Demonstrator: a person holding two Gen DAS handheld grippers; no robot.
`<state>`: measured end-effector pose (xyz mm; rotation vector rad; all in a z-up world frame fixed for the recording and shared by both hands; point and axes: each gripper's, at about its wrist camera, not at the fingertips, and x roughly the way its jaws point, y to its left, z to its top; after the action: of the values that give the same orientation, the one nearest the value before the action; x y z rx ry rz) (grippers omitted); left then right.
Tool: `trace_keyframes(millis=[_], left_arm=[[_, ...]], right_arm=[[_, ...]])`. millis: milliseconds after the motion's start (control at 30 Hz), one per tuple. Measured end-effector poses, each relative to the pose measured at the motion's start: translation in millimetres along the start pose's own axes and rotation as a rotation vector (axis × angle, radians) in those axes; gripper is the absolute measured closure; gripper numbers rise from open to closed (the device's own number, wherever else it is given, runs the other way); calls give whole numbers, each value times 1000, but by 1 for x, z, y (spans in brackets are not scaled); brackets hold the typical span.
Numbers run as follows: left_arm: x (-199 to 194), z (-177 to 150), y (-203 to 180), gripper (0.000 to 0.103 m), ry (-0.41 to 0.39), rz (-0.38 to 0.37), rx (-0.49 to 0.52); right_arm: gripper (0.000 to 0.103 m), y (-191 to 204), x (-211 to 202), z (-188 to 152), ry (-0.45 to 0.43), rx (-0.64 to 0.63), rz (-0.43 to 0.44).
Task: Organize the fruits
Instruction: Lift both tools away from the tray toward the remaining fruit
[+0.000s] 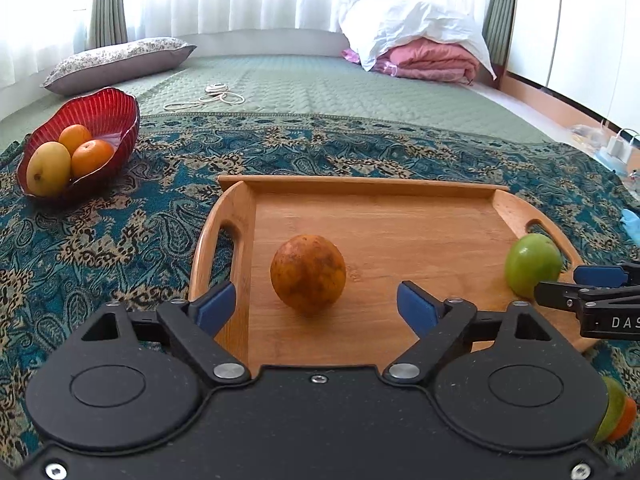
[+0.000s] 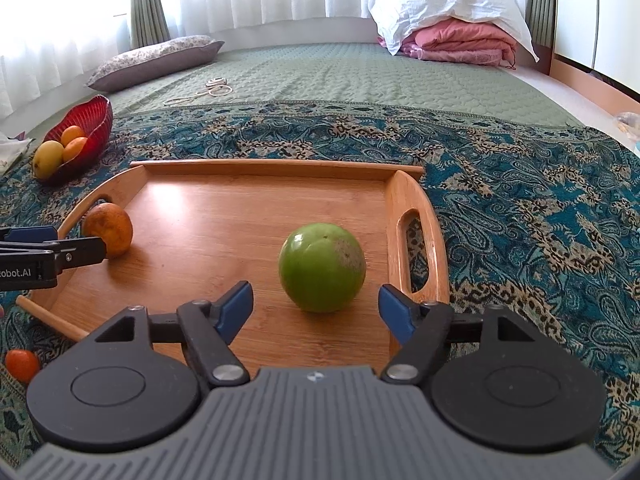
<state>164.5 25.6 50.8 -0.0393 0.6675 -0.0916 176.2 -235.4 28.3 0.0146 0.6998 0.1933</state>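
- step in hand, as i read it: both fruits look set down on the wooden tray (image 1: pixel 400 190), jaws clear of them. reads as a release, not a pick, but i can't be sure from this alone.
- left gripper (image 1: pixel 316 306): jaws wide, nothing held. the mottled orange (image 1: pixel 308 272) sits on the tray floor just past the pads, touching neither, towards the tray's left side.
- right gripper (image 2: pixel 316 306): jaws wide, nothing held. the green fruit (image 2: pixel 322 267) rests on the tray just ahead of the pads, no contact, close to the tray's right handle wall.
- next move, my call: back both grippers off without nudging the round fruit, which would likely roll on the smooth wood, then go for loose fruit.
- loose candidates: a small orange fruit (image 2: pixel 22 365) on the patterned blanket (image 2: pixel 520 208), near left of the tray. left view shows a green-and-orange bit at its lower right edge behind the gripper body; can't tell what it is.
- red bowl (image 1: pixel 104 114) far left on the bed holds a yellow mango and two oranges; well apart from the tray.
- in the way: a wooden stick (image 2: pixel 52 318) lies by the tray's near left corner, right beside that small fruit. the two grippers sit close side by side, so mind a clash.
- far off, irrelevant: pillow, cord, folded pink bedding.
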Motion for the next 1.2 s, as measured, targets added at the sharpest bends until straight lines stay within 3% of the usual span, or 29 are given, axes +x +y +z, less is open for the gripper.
trace_keyframes(millis=[633, 933, 1200], left_arm=[[-61, -51, -5, 0, -110, -35, 48], [-77, -76, -1, 0, -132, -17, 61], [-80, -96, 4, 0, -114, 15, 72]], right_arm=[[1, 26, -51, -52, -136, -146, 6], [0, 46, -64, -83, -185, -264, -30], [0, 47, -65, -98, -206, -248, -53]])
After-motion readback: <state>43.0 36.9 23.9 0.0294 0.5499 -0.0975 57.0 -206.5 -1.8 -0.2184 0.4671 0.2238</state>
